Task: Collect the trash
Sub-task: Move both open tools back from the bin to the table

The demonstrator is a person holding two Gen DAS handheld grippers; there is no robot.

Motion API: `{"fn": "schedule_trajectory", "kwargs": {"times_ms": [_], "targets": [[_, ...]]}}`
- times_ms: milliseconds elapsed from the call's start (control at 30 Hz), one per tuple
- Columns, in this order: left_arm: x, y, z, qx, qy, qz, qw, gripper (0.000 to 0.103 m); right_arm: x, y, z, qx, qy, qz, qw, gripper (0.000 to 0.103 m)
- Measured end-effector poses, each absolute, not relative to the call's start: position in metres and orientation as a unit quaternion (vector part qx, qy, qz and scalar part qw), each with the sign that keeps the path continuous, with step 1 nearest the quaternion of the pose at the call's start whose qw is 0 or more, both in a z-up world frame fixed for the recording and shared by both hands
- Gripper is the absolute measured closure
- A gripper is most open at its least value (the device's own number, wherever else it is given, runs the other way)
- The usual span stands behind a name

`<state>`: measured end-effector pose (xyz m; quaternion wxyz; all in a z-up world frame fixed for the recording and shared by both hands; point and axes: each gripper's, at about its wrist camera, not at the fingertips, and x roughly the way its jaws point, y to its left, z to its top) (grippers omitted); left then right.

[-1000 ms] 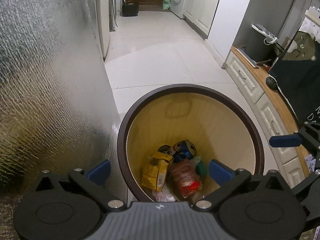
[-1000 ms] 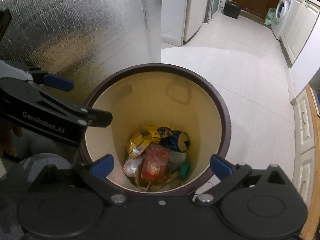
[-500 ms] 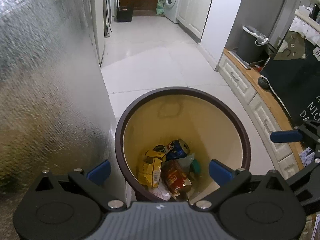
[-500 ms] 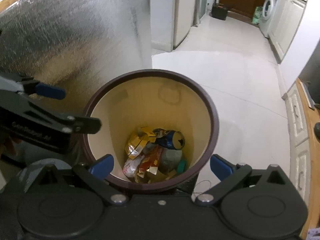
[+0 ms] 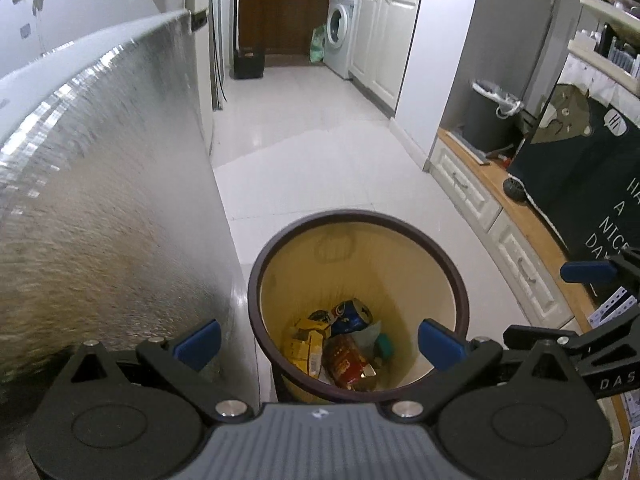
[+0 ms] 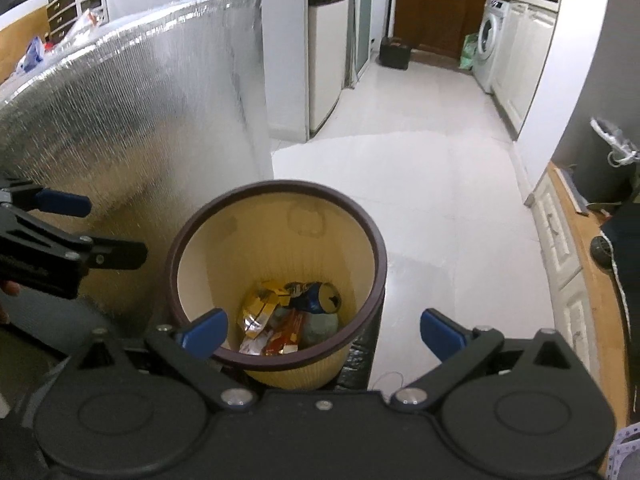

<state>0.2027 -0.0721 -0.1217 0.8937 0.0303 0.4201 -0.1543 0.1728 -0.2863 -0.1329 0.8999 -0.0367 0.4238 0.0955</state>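
A round bin (image 5: 360, 215) with a dark brown rim and cream inside stands on the white floor. At its bottom lie a blue can (image 5: 353, 315), a yellow packet (image 5: 306, 346) and a red packet (image 5: 347, 362). My left gripper (image 5: 319, 342) hangs open and empty above the bin's near edge. In the right wrist view the same bin (image 6: 280, 186) holds the can (image 6: 318, 296) and packets. My right gripper (image 6: 320, 332) is open and empty, above the bin's near right side. The left gripper's fingers (image 6: 62, 204) show at the left edge.
A tall silver foil-covered panel (image 5: 100, 200) stands close on the bin's left. White drawers under a wooden top (image 5: 500, 220) and a dark printed cloth (image 5: 580, 168) run along the right. A grey lined bin (image 5: 490, 120) and a washing machine (image 5: 340, 32) stand farther back across the tiled floor (image 5: 320, 160).
Both grippers have risen and drawn back from the bin, which now looks smaller and lower in both views. Both stay open and empty. The trash inside has not moved.
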Motion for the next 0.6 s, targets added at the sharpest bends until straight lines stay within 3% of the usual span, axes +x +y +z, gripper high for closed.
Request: {"fn": "schedule_trajectory", "kwargs": {"times_ms": [600], "targets": [[0.142, -0.064, -0.063, 0.023, 0.337, -0.198, 0.920, 0.000, 0.115, -0.290, -0.066, -0.013, 0.324, 0.063, 0.944, 0.000]]}}
